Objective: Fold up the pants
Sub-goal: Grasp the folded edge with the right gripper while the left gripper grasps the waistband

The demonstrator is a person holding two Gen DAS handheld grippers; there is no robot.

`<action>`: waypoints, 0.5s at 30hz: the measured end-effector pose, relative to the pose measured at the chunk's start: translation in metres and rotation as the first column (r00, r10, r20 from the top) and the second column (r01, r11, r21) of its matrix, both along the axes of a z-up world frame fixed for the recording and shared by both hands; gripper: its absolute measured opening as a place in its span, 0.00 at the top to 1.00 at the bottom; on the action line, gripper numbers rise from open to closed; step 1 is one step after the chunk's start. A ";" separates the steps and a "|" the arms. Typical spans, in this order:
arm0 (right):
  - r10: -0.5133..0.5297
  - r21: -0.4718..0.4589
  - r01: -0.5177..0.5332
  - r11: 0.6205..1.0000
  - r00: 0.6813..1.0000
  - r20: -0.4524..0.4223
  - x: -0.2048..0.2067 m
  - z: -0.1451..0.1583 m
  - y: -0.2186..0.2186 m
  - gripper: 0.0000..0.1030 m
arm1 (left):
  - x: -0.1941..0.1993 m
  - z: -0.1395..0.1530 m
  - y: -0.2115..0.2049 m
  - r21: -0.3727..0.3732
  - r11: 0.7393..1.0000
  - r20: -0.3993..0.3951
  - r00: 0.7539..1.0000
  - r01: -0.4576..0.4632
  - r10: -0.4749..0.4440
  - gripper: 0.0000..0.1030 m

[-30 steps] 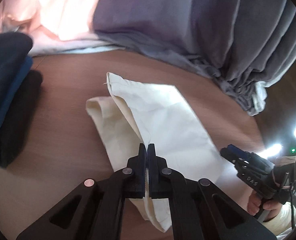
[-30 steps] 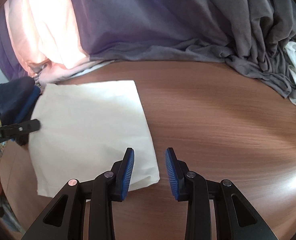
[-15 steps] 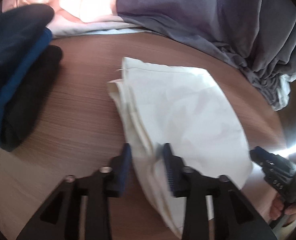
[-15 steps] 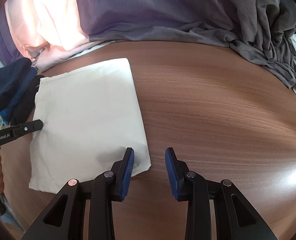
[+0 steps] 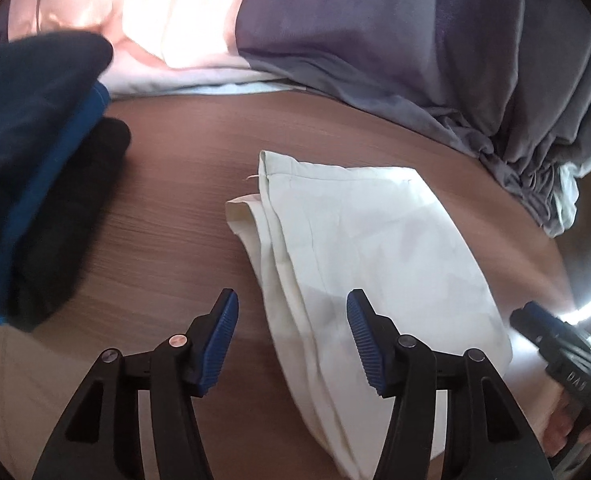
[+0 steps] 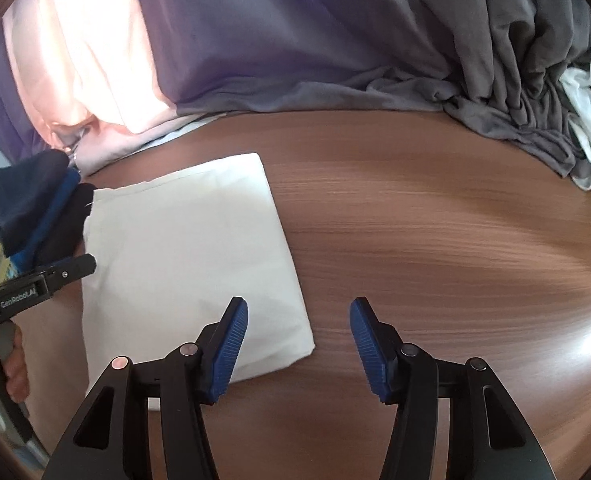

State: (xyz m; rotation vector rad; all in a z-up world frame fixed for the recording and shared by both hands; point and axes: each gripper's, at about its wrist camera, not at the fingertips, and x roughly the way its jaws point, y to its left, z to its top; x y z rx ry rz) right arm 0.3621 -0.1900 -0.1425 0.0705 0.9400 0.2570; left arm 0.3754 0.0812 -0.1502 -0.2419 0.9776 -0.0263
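The cream pants [image 5: 375, 248] are folded into a flat, roughly rectangular bundle lying on the brown wood-grain surface [image 6: 435, 220]. From the left wrist view you can see the stacked layers along the left edge, with one lower layer poking out a bit at the far corner and a tiny thread sticking off it. Top face is pretty smooth, just light creases.

Left gripper [image 5: 291, 340] has its fingers spread wide with nothing between them, hovering over the near left edge of the pants. Right gripper [image 6: 299, 344] is the same deal, fingers wide apart and gripping nothing, sitting above the near right corner of the bundle, with its left blue pad [image 6: 227, 348] over the cloth.

Off to the left is a stack of dark and blue clothes [image 5: 35, 168], near the pants but not touching. Along the back is a heap of gray fabric [image 6: 335, 40] and some pink cloth [image 5: 167, 12].
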 end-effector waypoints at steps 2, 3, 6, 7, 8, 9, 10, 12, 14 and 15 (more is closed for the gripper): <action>-0.014 0.020 0.014 1.000 1.000 -0.001 0.005 -0.005 0.003 0.47 | 0.006 -0.006 0.003 -0.020 1.000 -0.009 1.000 -0.017 0.016 0.46; -0.016 0.026 0.016 1.000 1.000 -0.005 0.006 -0.007 0.003 0.47 | 0.008 -0.008 0.003 -0.026 0.999 -0.008 1.000 -0.021 0.021 0.46; -0.017 0.030 0.017 0.999 1.000 -0.016 0.010 -0.014 0.006 0.47 | 0.013 -0.013 0.006 -0.063 0.998 -0.015 1.000 -0.028 0.027 0.46; -0.010 0.027 0.011 1.000 1.000 -0.020 0.011 -0.016 0.008 0.47 | 0.014 -0.015 0.007 -0.072 0.997 -0.014 1.000 -0.026 0.025 0.46; -0.007 0.025 0.007 1.000 1.000 -0.019 0.010 -0.018 0.009 0.47 | 0.015 -0.017 0.007 -0.077 0.997 -0.018 1.000 -0.026 0.025 0.46; -0.003 0.023 0.003 1.000 1.000 -0.019 0.010 -0.019 0.010 0.47 | 0.016 -0.019 0.007 -0.084 0.996 -0.019 1.000 -0.026 0.024 0.46; -0.002 0.023 0.002 1.000 1.000 -0.021 0.010 -0.021 0.010 0.47 | 0.016 -0.020 0.007 -0.092 0.995 -0.017 1.000 -0.024 0.022 0.46; -0.002 0.026 0.003 1.000 1.000 -0.031 0.011 -0.023 0.010 0.47 | 0.016 -0.023 0.008 -0.093 0.995 -0.020 1.000 -0.019 0.017 0.46; -0.001 0.033 0.003 0.999 0.999 -0.040 0.012 -0.026 0.010 0.47 | 0.017 -0.026 0.007 -0.098 0.995 -0.021 1.000 -0.014 0.012 0.46; -0.001 0.036 0.002 0.999 0.999 -0.044 0.013 -0.027 0.010 0.47 | 0.018 -0.027 0.007 -0.101 0.995 -0.023 1.000 -0.012 0.010 0.46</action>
